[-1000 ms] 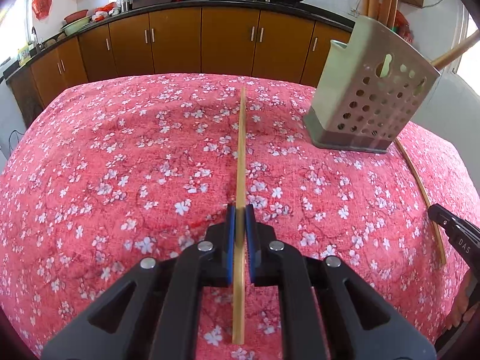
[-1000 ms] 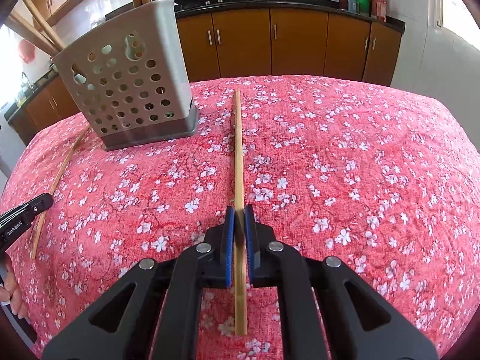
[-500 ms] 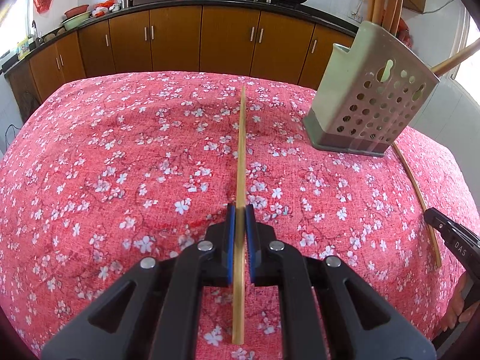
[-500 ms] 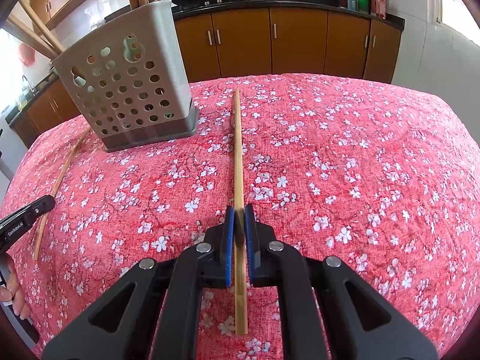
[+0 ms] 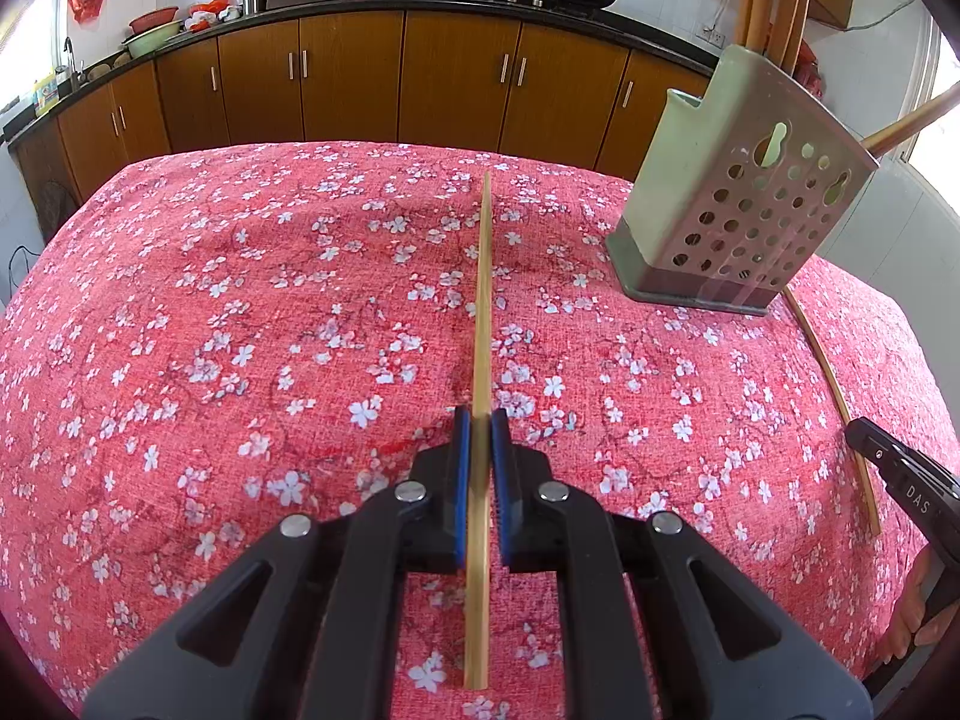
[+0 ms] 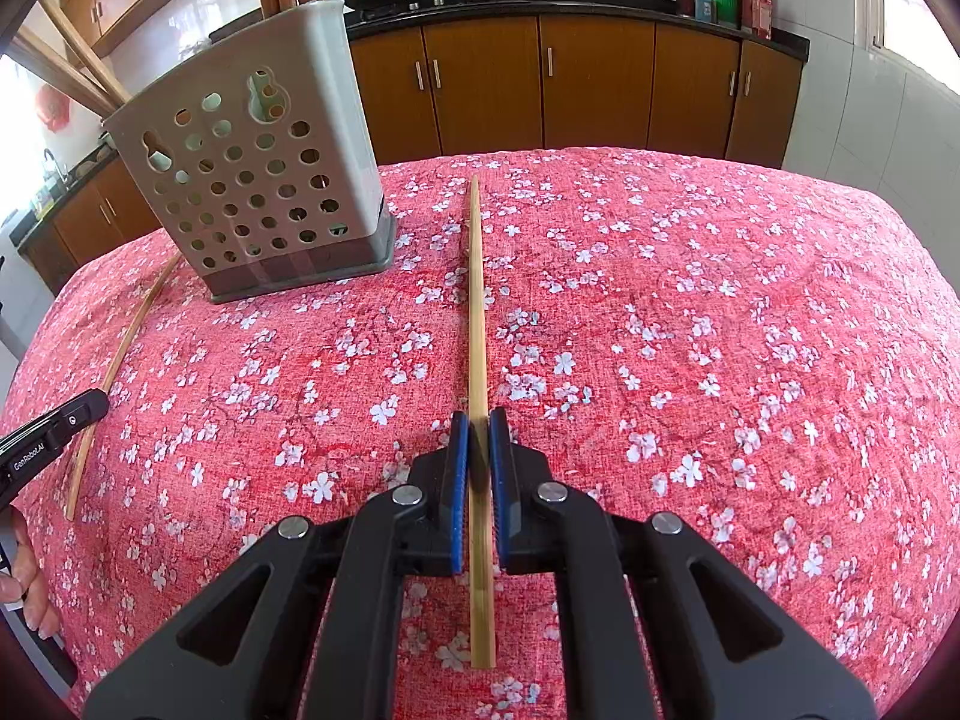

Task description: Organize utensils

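My left gripper (image 5: 480, 420) is shut on a bamboo chopstick (image 5: 483, 300) that points forward over the red floral tablecloth (image 5: 240, 330). My right gripper (image 6: 479, 420) is shut on another bamboo chopstick (image 6: 475, 300), also pointing forward. A grey perforated utensil holder (image 5: 738, 204) with several wooden utensils stands to the right in the left wrist view and to the left in the right wrist view (image 6: 252, 180). In each view the other gripper's chopstick shows at the edge (image 5: 840, 396) (image 6: 120, 360).
Brown kitchen cabinets (image 5: 360, 84) with a black counter, woks and jars run behind the table. The right gripper's body (image 5: 900, 474) shows at the right edge, the left gripper's body (image 6: 48, 438) at the left edge.
Both grippers have lifted slightly with their chopsticks; the holder looks a little nearer and higher in both views. The grips are unchanged.
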Demonstrator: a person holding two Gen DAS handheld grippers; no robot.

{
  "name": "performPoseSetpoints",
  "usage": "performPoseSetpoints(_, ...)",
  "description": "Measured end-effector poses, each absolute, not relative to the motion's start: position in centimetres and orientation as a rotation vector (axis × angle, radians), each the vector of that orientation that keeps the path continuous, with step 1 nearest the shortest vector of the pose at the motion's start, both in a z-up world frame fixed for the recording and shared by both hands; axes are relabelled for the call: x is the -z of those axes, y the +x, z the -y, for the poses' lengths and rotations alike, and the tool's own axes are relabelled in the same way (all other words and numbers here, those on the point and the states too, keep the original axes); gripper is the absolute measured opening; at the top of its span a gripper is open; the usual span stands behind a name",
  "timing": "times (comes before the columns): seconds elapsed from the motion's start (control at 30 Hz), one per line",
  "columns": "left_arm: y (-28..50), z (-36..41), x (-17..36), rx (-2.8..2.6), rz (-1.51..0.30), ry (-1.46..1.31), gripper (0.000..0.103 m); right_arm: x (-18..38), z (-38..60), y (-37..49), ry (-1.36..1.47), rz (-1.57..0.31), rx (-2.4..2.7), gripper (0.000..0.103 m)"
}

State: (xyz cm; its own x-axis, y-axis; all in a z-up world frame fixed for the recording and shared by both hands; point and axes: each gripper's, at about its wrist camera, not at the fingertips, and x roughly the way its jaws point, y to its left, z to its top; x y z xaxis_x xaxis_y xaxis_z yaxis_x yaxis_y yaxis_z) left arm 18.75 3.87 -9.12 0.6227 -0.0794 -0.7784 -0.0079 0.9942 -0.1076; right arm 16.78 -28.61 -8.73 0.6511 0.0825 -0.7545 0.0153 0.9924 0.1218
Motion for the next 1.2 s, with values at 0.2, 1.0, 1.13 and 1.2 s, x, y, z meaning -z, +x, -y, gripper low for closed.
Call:
performPoseSetpoints(0.2, 18.7, -3.8, 9.1, 0.040, -0.898, -0.105, 0.010, 8.7, 28.6, 16.8, 0.121, -0.861, -0.038, 0.008)
performPoseSetpoints(1.0, 17.7, -3.1, 9.1, 0.046, -0.903, -0.024, 0.011, 8.5, 28.5, 16.2, 0.119, -0.862, -0.043, 0.008)
performPoseSetpoints(1.13, 17.1, -3.0, 9.1, 0.047, -0.903, -0.019, 0.011, 8.7, 28.8, 15.9, 0.130, -0.862, -0.046, 0.008)
performPoseSetpoints(1.2, 16.9, -2.8, 9.2, 0.046, -0.904, -0.018, 0.011, 8.7, 28.7, 15.8, 0.128, -0.862, -0.045, 0.008)
